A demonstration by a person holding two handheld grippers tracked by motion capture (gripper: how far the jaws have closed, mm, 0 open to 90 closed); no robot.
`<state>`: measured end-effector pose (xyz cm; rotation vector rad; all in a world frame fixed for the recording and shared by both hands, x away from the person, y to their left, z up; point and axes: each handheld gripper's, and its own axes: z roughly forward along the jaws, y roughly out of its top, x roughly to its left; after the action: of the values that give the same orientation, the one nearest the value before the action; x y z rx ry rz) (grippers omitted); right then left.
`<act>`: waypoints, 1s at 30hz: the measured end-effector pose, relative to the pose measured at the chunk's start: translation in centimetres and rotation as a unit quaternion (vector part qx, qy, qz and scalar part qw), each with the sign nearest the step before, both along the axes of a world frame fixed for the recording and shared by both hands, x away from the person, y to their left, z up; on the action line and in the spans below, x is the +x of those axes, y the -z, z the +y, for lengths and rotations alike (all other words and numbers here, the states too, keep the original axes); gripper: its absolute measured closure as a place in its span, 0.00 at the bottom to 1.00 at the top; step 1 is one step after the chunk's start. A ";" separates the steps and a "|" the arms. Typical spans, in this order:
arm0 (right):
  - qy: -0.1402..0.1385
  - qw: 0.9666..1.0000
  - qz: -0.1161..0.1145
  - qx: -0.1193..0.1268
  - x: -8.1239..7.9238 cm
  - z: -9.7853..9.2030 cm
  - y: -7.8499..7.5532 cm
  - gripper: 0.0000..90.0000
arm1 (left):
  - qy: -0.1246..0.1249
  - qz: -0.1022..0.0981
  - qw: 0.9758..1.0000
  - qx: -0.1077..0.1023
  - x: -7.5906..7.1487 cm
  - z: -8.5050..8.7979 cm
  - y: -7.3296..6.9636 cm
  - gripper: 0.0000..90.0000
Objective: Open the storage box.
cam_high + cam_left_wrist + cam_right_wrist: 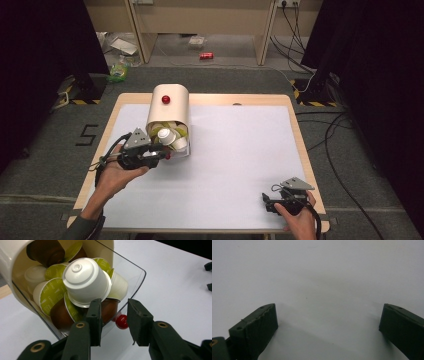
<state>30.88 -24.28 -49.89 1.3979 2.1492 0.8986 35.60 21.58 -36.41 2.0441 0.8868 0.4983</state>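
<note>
A cream capsule dispenser with a red button on top lies at the table's back left. Its clear drawer is pulled out and holds several capsules, green, brown and white. One white capsule sits on top of the pile. My left gripper is at the drawer's front. In the left gripper view the left gripper is shut on the drawer's front wall, with the small red knob against one jaw. My right gripper rests near the front right edge, open over the bare white surface.
The white table top stretches wide to the right of the dispenser. On the floor beyond the table lie a red can, a green packet and cables. The other gripper's tips show at the far right in the left gripper view.
</note>
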 end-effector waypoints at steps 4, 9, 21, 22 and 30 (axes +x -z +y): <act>0.000 1.000 0.000 0.000 0.0 0.0 0.0 0.02 | 0.001 -0.004 1.000 0.000 -0.3 0.0 -0.1 0.71; 0.001 1.000 0.001 0.001 0.0 0.0 0.0 0.02 | 0.004 -0.006 1.000 0.006 -0.9 -0.1 0.0 0.71; 0.002 1.000 0.002 0.001 0.0 0.0 0.0 0.02 | 0.008 -0.005 1.000 0.010 -1.4 -0.2 -0.1 0.70; 0.002 1.000 0.001 0.002 0.0 0.0 0.0 0.02 | 0.008 -0.005 1.000 0.011 -1.4 -0.2 -0.1 0.70; 0.002 1.000 0.002 0.002 0.0 0.0 0.0 0.02 | 0.012 -0.008 1.000 0.012 -1.9 -0.3 -0.2 0.70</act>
<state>30.84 -24.24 -49.89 1.4063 2.1475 0.8990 33.75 21.33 -36.21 2.0678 0.8508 0.5142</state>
